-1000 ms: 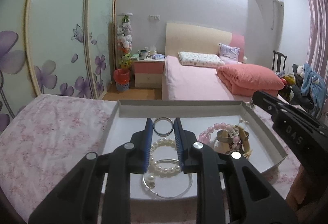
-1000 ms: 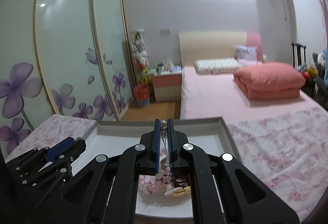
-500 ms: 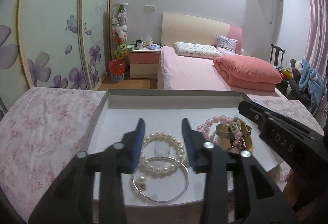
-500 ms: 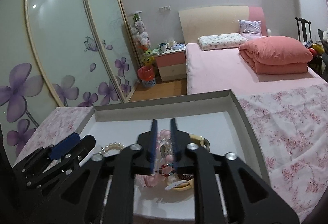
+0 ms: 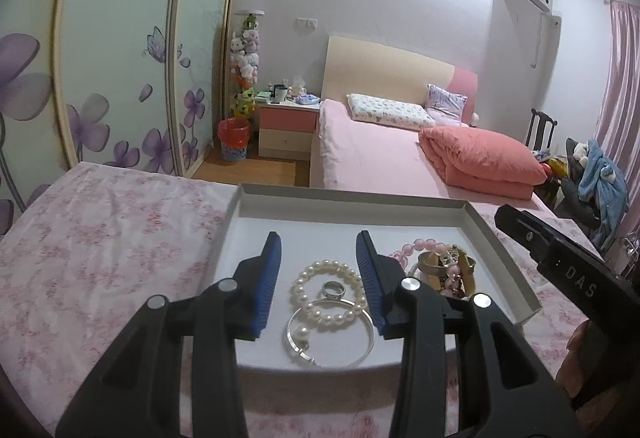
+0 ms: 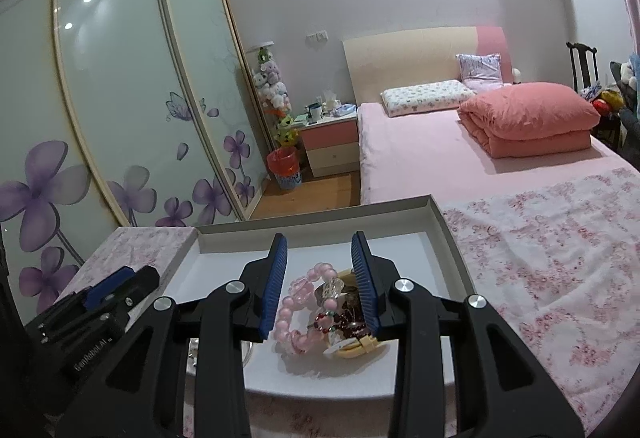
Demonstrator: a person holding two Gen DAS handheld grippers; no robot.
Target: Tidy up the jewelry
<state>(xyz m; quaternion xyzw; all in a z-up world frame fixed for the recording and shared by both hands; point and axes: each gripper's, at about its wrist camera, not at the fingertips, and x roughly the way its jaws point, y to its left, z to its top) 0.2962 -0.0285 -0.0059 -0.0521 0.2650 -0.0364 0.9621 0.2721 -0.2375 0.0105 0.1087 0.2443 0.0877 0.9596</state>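
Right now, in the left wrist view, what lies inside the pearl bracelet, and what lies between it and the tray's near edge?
Inside the pearl bracelet lies a small ring. Between it and the tray's near edge lies a silver bangle, overlapping the pearls.

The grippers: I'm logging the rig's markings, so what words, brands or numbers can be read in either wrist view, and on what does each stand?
"DAS": white letters on the black body of the right gripper, seen in the left wrist view; anything before them is hidden.
"GenRobot.AI": white print on the black body of the left gripper, seen in the right wrist view, small and slightly blurred.
Nothing else is readable: the tray bears no print, and the nightstand items are too small.
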